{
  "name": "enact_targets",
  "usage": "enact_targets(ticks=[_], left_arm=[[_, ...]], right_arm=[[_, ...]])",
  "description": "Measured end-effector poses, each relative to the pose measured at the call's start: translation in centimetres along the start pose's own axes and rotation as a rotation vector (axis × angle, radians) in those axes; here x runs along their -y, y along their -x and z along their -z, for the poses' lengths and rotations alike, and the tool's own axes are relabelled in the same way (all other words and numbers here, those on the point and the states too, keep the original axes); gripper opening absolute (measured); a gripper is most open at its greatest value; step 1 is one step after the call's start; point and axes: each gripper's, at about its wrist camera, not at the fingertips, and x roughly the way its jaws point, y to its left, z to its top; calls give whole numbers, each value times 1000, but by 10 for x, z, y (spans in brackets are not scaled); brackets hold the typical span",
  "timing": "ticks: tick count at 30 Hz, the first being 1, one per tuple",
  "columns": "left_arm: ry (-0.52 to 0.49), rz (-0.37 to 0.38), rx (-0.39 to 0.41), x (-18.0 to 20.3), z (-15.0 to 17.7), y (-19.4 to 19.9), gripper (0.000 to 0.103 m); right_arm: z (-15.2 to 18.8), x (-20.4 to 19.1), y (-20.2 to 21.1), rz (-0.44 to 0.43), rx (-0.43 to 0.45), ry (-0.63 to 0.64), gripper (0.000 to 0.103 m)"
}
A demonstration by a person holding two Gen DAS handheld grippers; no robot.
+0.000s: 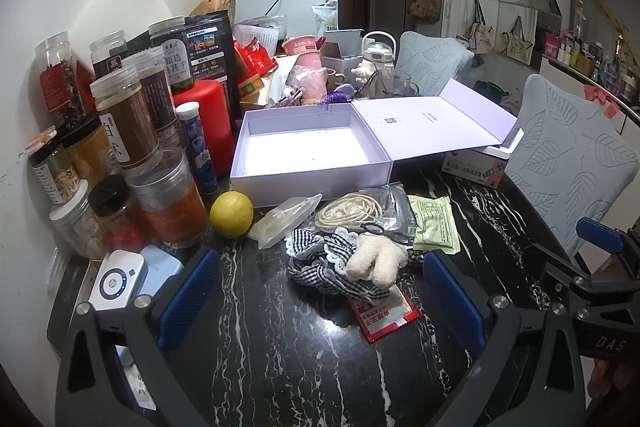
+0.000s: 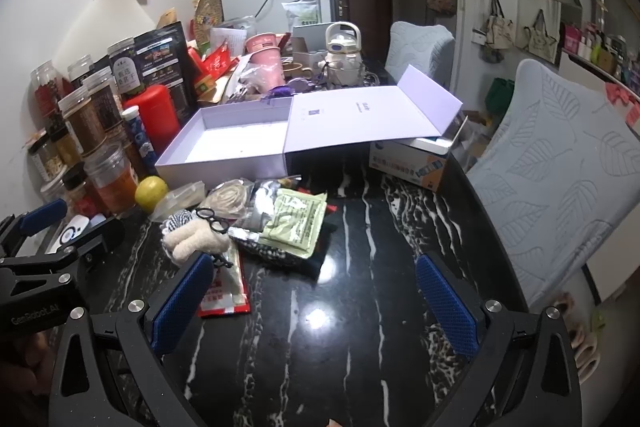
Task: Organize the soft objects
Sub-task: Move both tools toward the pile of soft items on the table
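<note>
Surface: black marble table (image 1: 280, 367), cluttered at left of frame.
Plush toy (image 1: 376, 259): centre frame, atop checked cloth (image 1: 316, 259).
Left gripper (image 1: 320, 299): jaws wide, empty; should straddle plush.
Right gripper (image 2: 316, 303): spread, empty.
Box (image 1: 308, 169): open behind.

Spice jars (image 1: 120, 131) stacked left, yellow citrus fruit (image 1: 231, 213) beside them, red canister (image 1: 208, 119) behind

cream plush toy (image 1: 376, 261) on gingham cloth (image 1: 320, 259)
</note>
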Motion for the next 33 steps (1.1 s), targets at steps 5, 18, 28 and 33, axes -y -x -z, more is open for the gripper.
enact_targets(ticks=[5, 18, 28, 33], left_arm=[[3, 2, -8, 0, 0, -2, 103], [1, 4, -19, 3, 2, -8, 103], [2, 2, -19, 3, 1, -8, 103], [7, 15, -24, 2, 1, -8, 103]], right_arm=[[0, 3, -1, 7, -5, 0, 103], [0, 4, -3, 6, -8, -3, 103], [0, 4, -7, 13, -6, 6, 103], [-1, 3, -7, 12, -6, 6, 103]])
